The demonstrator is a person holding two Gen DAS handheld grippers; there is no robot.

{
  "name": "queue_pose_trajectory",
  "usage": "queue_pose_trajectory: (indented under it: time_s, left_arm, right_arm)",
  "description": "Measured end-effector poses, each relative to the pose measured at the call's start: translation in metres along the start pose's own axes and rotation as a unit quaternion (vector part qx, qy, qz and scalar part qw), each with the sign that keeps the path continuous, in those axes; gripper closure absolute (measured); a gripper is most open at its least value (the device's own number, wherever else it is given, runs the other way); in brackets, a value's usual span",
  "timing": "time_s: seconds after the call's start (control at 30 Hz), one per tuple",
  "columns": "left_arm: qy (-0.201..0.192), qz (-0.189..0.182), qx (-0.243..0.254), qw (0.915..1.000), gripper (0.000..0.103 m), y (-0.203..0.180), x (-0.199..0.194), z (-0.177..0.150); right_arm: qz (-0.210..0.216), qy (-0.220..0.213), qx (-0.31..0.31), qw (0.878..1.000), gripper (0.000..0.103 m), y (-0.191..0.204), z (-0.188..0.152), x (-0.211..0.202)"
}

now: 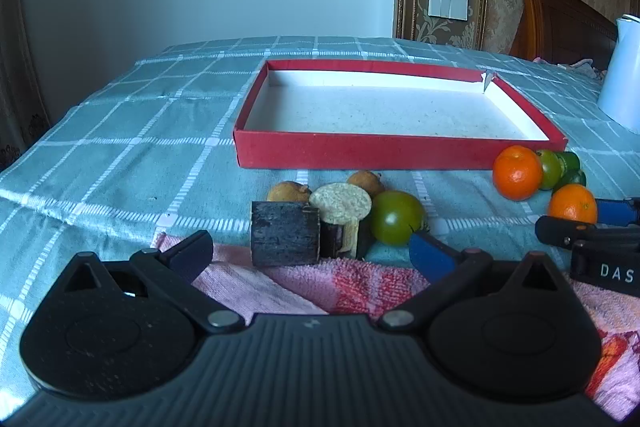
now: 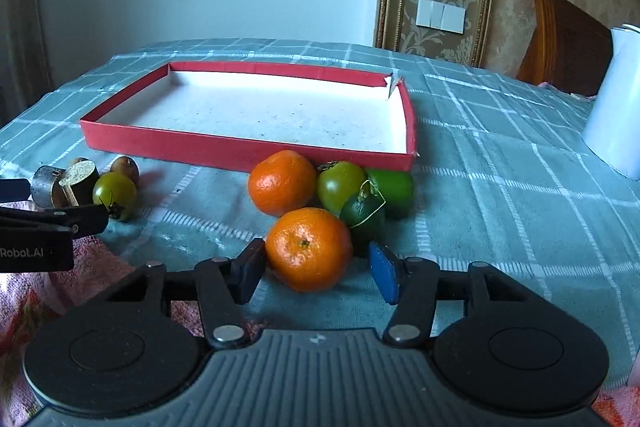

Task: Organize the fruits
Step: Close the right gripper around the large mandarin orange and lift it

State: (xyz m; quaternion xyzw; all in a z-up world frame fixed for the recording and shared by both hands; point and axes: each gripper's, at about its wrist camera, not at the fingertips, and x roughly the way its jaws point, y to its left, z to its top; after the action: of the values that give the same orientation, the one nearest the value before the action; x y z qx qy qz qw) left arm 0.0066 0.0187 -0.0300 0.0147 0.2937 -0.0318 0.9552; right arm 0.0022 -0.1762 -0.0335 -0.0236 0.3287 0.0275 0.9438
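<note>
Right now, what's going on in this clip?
A person with a gripper in each hand is sorting fruit into a red tray, which holds nothing so far. The right gripper has its jaws on either side of the near orange, with gaps showing, so it isn't gripped. The left gripper is open, hovering by a dark sugarcane chunk and a green tomato. Another orange and green fruits sit against the tray.

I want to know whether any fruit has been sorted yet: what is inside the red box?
Nothing lies inside the red box: only its bare, speckled white floor shows. The near wall hides a thin strip of floor behind it. All fruit, including the near orange, sits outside on the cloth.
</note>
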Motion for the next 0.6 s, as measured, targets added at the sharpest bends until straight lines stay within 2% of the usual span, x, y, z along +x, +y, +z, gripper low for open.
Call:
queue_pose_trajectory:
  time_s: [0.2,0.33,0.6]
  left_arm:
    - [0.002,-0.003,-0.003,1.0,0.0,0.0016,0.0039,-0.0026]
    - [0.0,-0.003,-0.002,1.0,0.0,0.0013,0.0039,-0.0035]
    - [0.003,-0.007,-0.006,1.0,0.0,0.0027,0.0053,-0.0033]
  right_arm:
    - [0.004,-0.001,0.003,1.0,0.047,0.0006,0.0003,-0.0002]
    - [0.008,-0.012,0.01,1.0,0.059,-0.0009,-0.0022,-0.0044]
    - [0.002,-0.009,0.018,1.0,0.059,0.001,0.0008,-0.0008]
